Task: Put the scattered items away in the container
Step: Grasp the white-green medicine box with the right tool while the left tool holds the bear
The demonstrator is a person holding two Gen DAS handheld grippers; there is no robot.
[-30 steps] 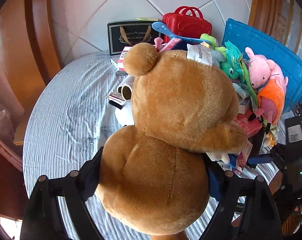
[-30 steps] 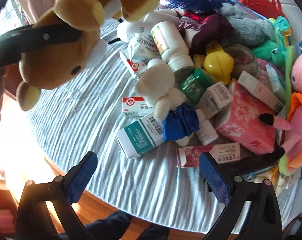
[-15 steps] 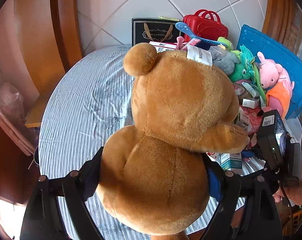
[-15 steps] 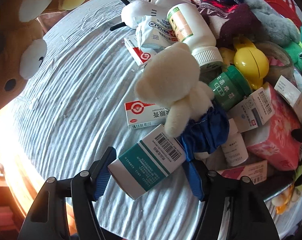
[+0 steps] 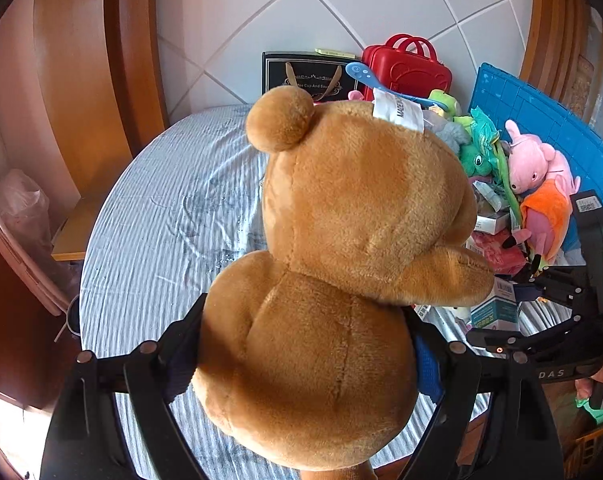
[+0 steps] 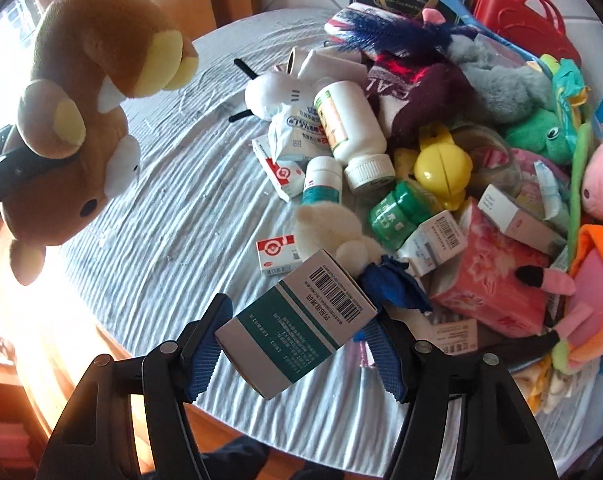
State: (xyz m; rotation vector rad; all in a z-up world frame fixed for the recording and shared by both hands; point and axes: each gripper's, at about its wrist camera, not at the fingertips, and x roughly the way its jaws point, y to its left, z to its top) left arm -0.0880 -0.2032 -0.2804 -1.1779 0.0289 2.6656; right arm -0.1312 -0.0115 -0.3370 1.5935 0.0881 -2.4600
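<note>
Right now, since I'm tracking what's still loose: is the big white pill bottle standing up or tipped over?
Tipped over. The white pill bottle lies on its side among the boxes, its ribbed cap toward the camera.

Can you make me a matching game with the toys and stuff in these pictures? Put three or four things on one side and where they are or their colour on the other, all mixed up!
Things:
1. brown teddy bear
2. teal and white box
3. little suitcase
4. round duck toy

Place or colour:
A. yellow, lying in the pile on the table
B. between the jaws of the left gripper
C. red, standing by the tiled wall
D. between the jaws of the right gripper

Pairs: 1-B, 2-D, 3-C, 4-A
</note>
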